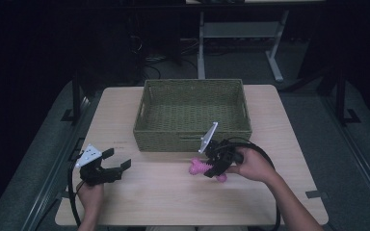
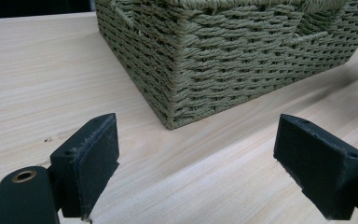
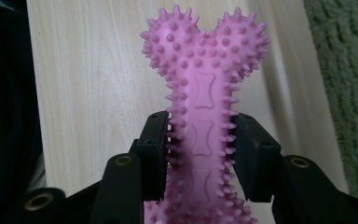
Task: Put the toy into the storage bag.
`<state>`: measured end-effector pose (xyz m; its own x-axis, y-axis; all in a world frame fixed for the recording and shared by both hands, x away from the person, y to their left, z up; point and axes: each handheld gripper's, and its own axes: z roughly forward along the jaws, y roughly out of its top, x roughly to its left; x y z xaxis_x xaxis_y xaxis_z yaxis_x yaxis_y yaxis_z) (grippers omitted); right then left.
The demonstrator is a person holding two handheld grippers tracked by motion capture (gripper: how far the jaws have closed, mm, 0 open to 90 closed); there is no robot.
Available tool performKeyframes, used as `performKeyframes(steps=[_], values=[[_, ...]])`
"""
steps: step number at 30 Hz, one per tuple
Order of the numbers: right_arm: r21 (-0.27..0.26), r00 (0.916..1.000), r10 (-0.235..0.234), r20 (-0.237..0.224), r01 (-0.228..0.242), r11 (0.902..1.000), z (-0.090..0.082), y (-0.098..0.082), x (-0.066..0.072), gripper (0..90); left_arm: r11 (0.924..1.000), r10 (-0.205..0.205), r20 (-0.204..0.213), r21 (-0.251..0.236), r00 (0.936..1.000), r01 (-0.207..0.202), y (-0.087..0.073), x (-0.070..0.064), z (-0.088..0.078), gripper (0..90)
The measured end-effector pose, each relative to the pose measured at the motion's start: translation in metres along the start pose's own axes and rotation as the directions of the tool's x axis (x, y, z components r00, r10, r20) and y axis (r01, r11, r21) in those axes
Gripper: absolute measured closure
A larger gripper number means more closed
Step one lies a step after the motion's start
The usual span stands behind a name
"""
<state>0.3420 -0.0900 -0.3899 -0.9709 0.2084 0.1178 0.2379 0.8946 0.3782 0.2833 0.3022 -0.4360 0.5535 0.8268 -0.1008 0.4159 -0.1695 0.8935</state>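
1. Right tongs [image 1: 218, 166] clamped across the shaft of a pink spiked bone-shaped chew toy [image 1: 198, 167]. In the right gripper view the two black pads [image 3: 154, 149] press on the shaft from both sides, spikes squashed against them, and the knobbed end [image 3: 204, 42] sticks out beyond the tips.
2. Gripping the narrow waist rather than a bulbous end looks deliberate: the flared knobs on either side of the pads should stop the toy sliding out lengthways.
3. Toy sits just in front of the near wall of the green woven basket [image 1: 192, 139], right of centre on the worktop [image 1: 149, 202]. Whether it touches the wood or hangs just clear of it, I cannot tell from above.
4. Basket is empty, with its open top facing up. My guess is that it is the destination; the toy needs to clear the near rim first.
5. Left tongs [image 1: 117, 161] spread wide, holding nothing, parked near the front-left part of the worktop. Its own camera looks between the spread pads [image 2: 92, 161] at the basket corner [image 2: 172, 93], well apart from it.
6. Left hand [image 1: 91, 192] seems idle, out of the right arm's path. It could steady the basket if that shifts.
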Motion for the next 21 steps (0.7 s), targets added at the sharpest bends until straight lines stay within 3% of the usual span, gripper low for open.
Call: performKeyframes(steps=[8,21], values=[[-0.016,0.9997,-0.016,-0.018,0.016,0.9997,-0.015,0.005,-0.007,58.1,1.0,0.002,0.0,0.0,1.0,-0.002,0.0,0.0,0.0,13.6],[-0.036,0.9995,-0.032,-0.006,0.031,0.9989,-0.04,0.011,-0.016,58.1,1.0,0.006,-0.002,-0.001,1.0,-0.006,0.0,-0.001,0.001,13.6]])
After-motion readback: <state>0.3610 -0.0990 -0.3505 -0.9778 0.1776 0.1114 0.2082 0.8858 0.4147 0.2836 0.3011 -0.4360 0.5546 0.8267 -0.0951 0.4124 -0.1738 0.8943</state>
